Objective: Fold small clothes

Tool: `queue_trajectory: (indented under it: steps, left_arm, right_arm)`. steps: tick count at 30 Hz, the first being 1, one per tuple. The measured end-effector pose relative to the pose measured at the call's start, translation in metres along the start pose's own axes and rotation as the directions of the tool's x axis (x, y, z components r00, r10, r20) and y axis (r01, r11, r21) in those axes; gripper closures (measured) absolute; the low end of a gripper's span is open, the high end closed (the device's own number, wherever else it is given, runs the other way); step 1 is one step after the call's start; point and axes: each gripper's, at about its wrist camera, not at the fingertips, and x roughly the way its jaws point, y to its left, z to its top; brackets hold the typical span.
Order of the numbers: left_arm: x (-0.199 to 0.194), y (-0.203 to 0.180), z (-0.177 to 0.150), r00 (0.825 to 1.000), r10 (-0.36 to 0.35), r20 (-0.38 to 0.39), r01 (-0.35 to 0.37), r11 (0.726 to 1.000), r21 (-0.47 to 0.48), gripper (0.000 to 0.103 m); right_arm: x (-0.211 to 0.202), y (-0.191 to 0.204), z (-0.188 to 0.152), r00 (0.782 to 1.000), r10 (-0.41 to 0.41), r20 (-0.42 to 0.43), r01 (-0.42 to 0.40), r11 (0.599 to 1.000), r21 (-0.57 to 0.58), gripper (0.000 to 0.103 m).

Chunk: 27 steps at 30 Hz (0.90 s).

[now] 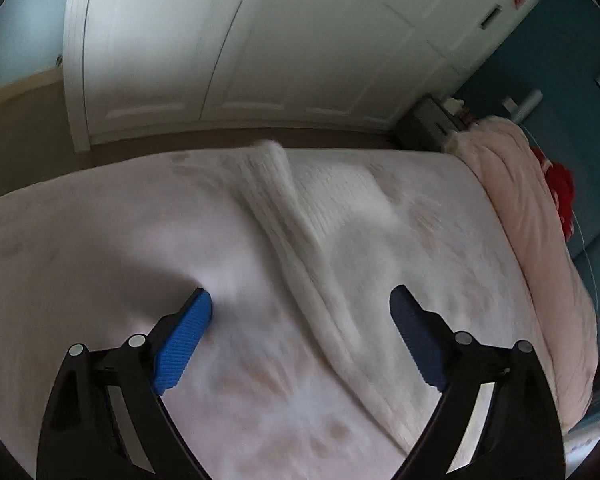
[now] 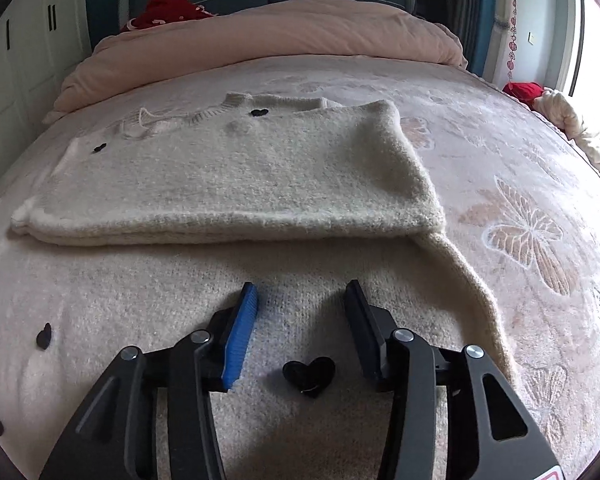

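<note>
Hovering over the bed [image 2: 520, 152], both pairs of tongs hang empty. The right tongs [image 2: 300, 296] stand partly apart just above the cream knit sweater [image 2: 228, 176], nothing between the pads, a black heart patch [image 2: 310, 370] on the knit showing right under them. The sweater lies flat on the butterfly-patterned bedspread [image 2: 528, 236], with one part already laid over as a thick flap across the far half, its near edge running straight across the view. A sleeve [image 2: 468, 280] trails out to the right of the tongs along the bedspread.

Over on the left, the left tongs [image 1: 300, 304] gape wide, gripping nothing; that view is blurred, but a ridge of the cream knit runs diagonally between and beyond the pads.

So, by my reading, one fold is down and the next grasp is being lined up. To do it well, I'd say: pinch the near hem at its two corners, one pair of tongs each, taking both layers and not just the fuzzy top. Tuck that loose sleeve in first, or it will poke out of the finished bundle. Lift both corners level and together, carry them onto the flap's edge, and lay them down square. Mind the soft knit; it stretches and sags, so keep the lift low.
</note>
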Motion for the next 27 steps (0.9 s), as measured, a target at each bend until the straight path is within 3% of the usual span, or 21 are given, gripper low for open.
queue_trajectory:
  steps: [1,2,3,4,8,11,13,15,16,18,19,20,21,22,24,25,27]
  left_arm:
    - [-0.001,-0.005,0.002,0.999,0.022,0.047,-0.023,0.999,0.030,0.022]
    - [0.003,-0.011,0.001,0.997,0.046,0.058,-0.049,0.997,0.058,0.044]
    - [0.008,-0.015,0.001,0.998,0.041,0.040,-0.044,0.996,0.077,0.079]
    - [0.017,-0.022,0.000,0.999,0.034,-0.007,-0.033,0.995,0.096,0.090]
    - [-0.012,-0.065,-0.002,0.996,-0.060,0.066,0.049,0.986,0.159,0.094]
    - [-0.067,-0.136,-0.021,0.968,-0.234,0.092,0.198,0.934,0.297,0.094]
    - [-0.121,-0.199,-0.052,0.914,-0.401,0.065,0.346,0.852,0.393,0.094]
    - [-0.159,-0.245,-0.087,0.862,-0.507,0.004,0.451,0.770,0.452,0.093]
    - [-0.181,-0.273,-0.117,0.826,-0.562,-0.053,0.514,0.711,0.480,0.093]
    - [-0.206,-0.320,-0.188,0.774,-0.600,-0.202,0.607,0.612,0.507,0.088]
    - [-0.210,-0.332,-0.218,0.766,-0.590,-0.256,0.624,0.585,0.519,0.085]
    - [-0.208,-0.344,-0.255,0.767,-0.558,-0.317,0.631,0.564,0.532,0.066]
    - [-0.203,-0.349,-0.280,0.774,-0.524,-0.354,0.627,0.562,0.540,0.051]
    - [-0.191,-0.349,-0.313,0.798,-0.467,-0.381,0.602,0.582,0.547,0.028]
    - [-0.168,-0.329,-0.350,0.814,-0.395,-0.426,0.577,0.636,0.513,0.028]
    - [-0.160,-0.317,-0.353,0.805,-0.380,-0.455,0.581,0.658,0.479,0.028]
    - [-0.140,-0.291,-0.347,0.771,-0.382,-0.510,0.596,0.714,0.367,0.025]
  right_arm:
    - [-0.001,0.005,-0.004,1.000,-0.007,-0.001,0.007,1.000,-0.002,0.055]
    - [-0.001,0.006,-0.005,1.000,-0.013,-0.001,0.013,1.000,-0.005,0.054]
    - [-0.002,0.009,-0.007,1.000,-0.019,0.002,0.019,1.000,-0.006,0.053]
    - [-0.002,0.011,-0.010,1.000,-0.024,0.003,0.025,1.000,-0.007,0.052]
    - [0.002,0.011,-0.012,1.000,-0.021,0.006,0.020,1.000,0.006,0.050]
    - [0.004,0.010,-0.012,1.000,-0.007,0.009,0.007,1.000,0.021,0.050]
    - [0.005,0.009,-0.012,1.000,0.003,0.012,-0.003,1.000,0.030,0.050]
    - [0.006,0.009,-0.011,1.000,0.009,0.012,-0.010,0.999,0.038,0.050]
    - [0.006,0.009,-0.011,1.000,0.013,0.011,-0.014,0.999,0.041,0.050]
    - [0.006,0.007,-0.010,1.000,0.027,0.008,-0.028,0.998,0.052,0.049]
    - [0.007,0.006,-0.010,0.999,0.036,0.007,-0.036,0.998,0.058,0.049]
    - [0.007,0.004,-0.009,0.999,0.050,0.004,-0.051,0.996,0.068,0.048]
    - [0.006,0.001,-0.007,0.997,0.073,0.000,-0.072,0.994,0.080,0.047]
    - [0.006,-0.001,-0.005,0.996,0.091,-0.003,-0.091,0.992,0.091,0.045]
    - [-0.002,-0.009,0.003,0.988,0.154,-0.014,-0.151,0.979,0.139,0.044]
    - [-0.008,-0.012,0.006,0.983,0.185,-0.006,-0.182,0.971,0.158,0.042]
    - [-0.027,-0.019,0.018,0.960,0.275,0.048,-0.279,0.942,0.183,0.034]
